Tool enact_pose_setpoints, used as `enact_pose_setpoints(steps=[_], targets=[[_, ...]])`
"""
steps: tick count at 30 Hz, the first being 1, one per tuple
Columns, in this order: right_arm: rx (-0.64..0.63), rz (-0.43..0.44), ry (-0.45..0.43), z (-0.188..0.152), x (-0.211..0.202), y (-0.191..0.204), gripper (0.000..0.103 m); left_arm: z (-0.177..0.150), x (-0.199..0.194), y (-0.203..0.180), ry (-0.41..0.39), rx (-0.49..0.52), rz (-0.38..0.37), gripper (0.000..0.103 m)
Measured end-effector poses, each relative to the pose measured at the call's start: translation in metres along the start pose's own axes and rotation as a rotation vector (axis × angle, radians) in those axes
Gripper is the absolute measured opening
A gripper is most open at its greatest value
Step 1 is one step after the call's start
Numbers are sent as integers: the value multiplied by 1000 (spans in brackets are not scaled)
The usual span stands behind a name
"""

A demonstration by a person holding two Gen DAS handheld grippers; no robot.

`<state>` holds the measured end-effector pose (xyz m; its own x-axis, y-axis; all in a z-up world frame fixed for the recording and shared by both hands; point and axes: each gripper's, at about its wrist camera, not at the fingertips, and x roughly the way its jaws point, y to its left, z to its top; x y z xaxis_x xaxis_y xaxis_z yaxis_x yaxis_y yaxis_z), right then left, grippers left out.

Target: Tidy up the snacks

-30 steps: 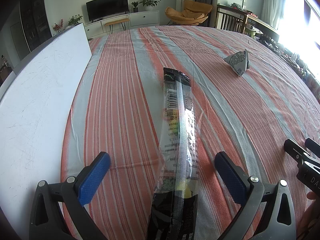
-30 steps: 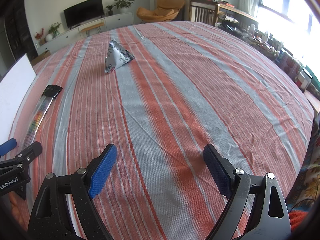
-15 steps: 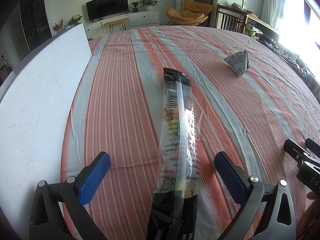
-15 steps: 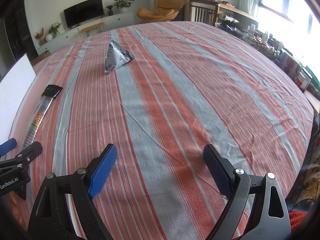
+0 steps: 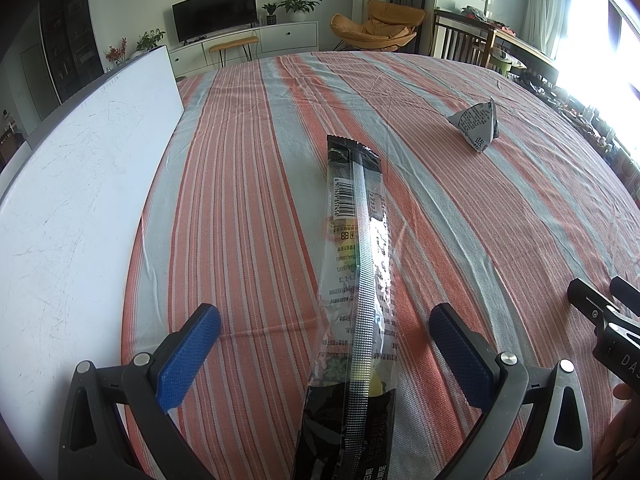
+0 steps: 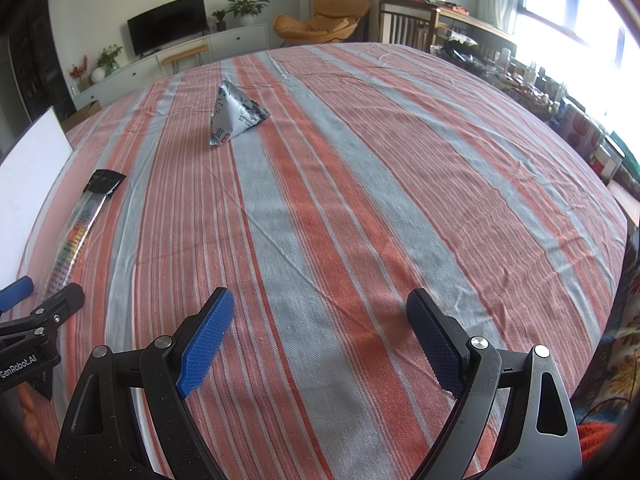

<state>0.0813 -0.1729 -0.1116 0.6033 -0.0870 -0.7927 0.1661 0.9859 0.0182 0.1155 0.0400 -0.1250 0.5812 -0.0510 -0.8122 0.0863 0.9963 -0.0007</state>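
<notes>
The left hand-held gripper (image 5: 324,344) is wide open around the long snack (image 5: 360,272), not holding it. The right hand-held gripper (image 6: 320,332) is wide open and empty. The pointy snack (image 6: 236,120) sits far off on the desk (image 6: 400,184), so nothing looks sorted yet.

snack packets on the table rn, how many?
2. A long clear-and-black plastic snack packet lies flat on the striped tablecloth, between the open left gripper's fingers. A grey-white pyramid-shaped foil packet sits farther out, apart. Any below the cameras' view stay unseen.
</notes>
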Motion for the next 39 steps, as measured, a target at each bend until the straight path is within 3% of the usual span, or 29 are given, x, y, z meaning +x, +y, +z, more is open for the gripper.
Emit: enact_pose_setpoints(steps=[7,9,11,13,15,16,18,22,26,30,31,33,35,39], targets=[[9,17,-2,-1,-4,-2,91,2,0,-2,43,17,-6,103],[75,100,-18,1,-9,-15,90,1,0,-2,45,22,-12,103],[224,229,-60,0,-16,-43,89,3,0,-1,50,20,-24,101],[380,238,-103,-3,-22,-73,89,6,-2,4,38,8,-25,85],[456,176,-131,-3,-27,-89,90,10,-6,10,18,-3,-53,44],[450,178,-140,-1,-27,-88,90,11,-7,14,15,-14,-71,31],[307,204,-134,15,-25,-66,90,12,-8,23,19,-60,-111,22],[-68,217,-151,61,-17,-4,90,8,-13,26,25,-93,-153,17],[-198,236,-63,121,23,37,89,3,-25,21,24,-91,-181,14],[-290,197,3,154,72,67,88,1,-37,17,19,-96,-207,13],[-297,210,30,156,83,69,85,1,-40,17,17,-94,-213,13],[-294,227,115,155,102,67,28,2,-46,18,8,-102,-225,13],[-235,259,118,152,100,54,13,2,-52,19,-10,-107,-224,13],[-97,369,83,142,74,22,10,3,-64,17,-35,-104,-231,13]])
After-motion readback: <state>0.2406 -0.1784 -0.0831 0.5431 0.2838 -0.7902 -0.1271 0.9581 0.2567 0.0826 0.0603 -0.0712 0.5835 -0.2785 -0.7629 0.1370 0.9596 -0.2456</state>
